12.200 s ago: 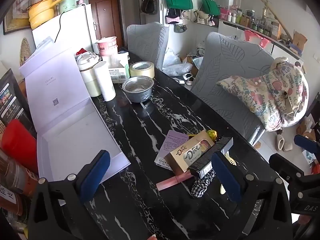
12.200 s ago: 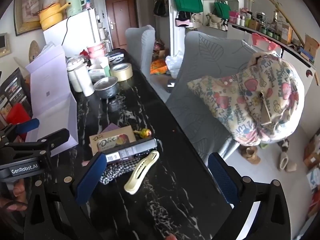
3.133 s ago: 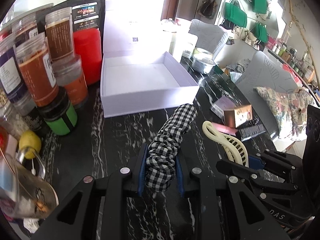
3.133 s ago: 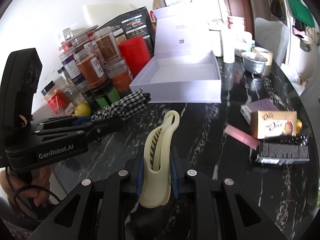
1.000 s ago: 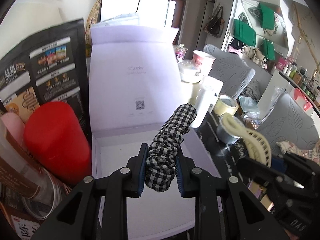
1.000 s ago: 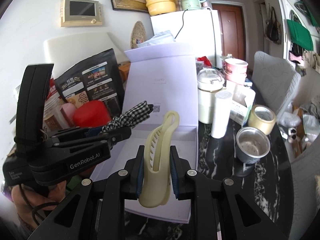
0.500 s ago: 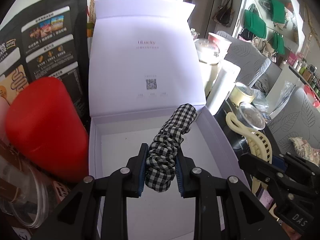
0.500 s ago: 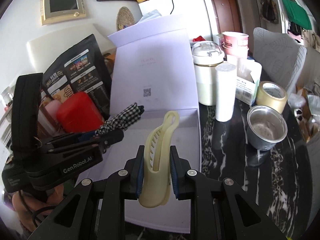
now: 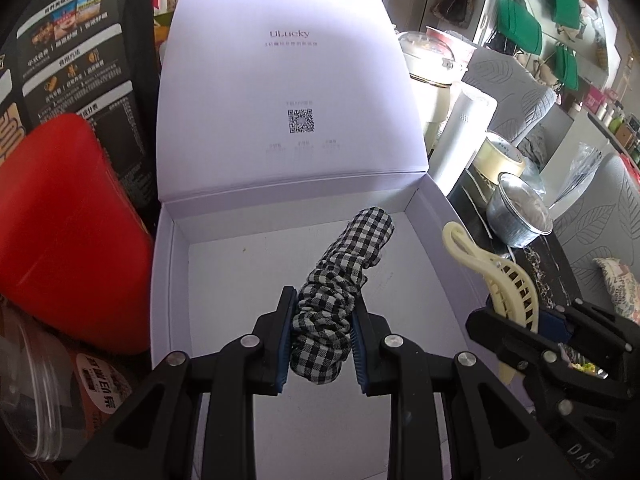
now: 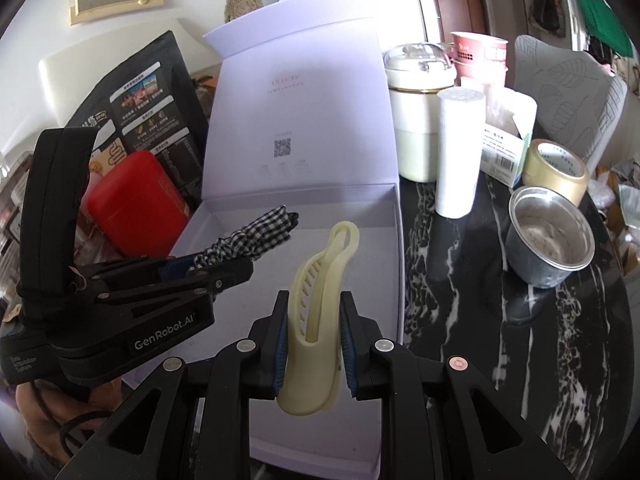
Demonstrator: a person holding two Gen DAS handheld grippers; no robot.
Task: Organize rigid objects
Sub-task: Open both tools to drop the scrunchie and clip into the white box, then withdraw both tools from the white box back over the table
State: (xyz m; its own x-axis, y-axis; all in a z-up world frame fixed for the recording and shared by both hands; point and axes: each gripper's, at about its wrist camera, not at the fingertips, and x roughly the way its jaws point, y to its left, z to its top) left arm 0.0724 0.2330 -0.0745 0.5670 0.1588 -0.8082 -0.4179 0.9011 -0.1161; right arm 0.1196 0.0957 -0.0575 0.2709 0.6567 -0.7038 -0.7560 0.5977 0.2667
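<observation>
Left hand-held gripper [image 9: 322,338]: it is clamping a black-and-white checked fabric scrunchie [image 9: 340,280] between its blue pads, holding it over the inside of the open white cardboard gift box [image 9: 224,288]; the free end is hanging just above the box floor, touching or not I cannot tell.

Right hand-held gripper [image 10: 314,350]: it is pinching a cream plastic hair claw clip [image 10: 320,308] by its lower half, the looped tip pointing up and forward, over the box near its right wall [image 10: 394,264].

Box: its hinged lid is standing upright at the back, and the floor that is showing is bare apart from small specks.

Done so far: judging by the two loads, both pieces are lifted and brought over the box, but neither is being released yet.

Left to do: both are waiting to be lowered and let go inside the box; whether more things are waiting on the black marbled counter [image 10: 480,320] is not showing here.

Nearby: a red rounded container [image 9: 68,232] is sitting just beside the box's left wall, and a small metal bowl [image 10: 550,240] is standing on the counter to the right, apart from the box.
</observation>
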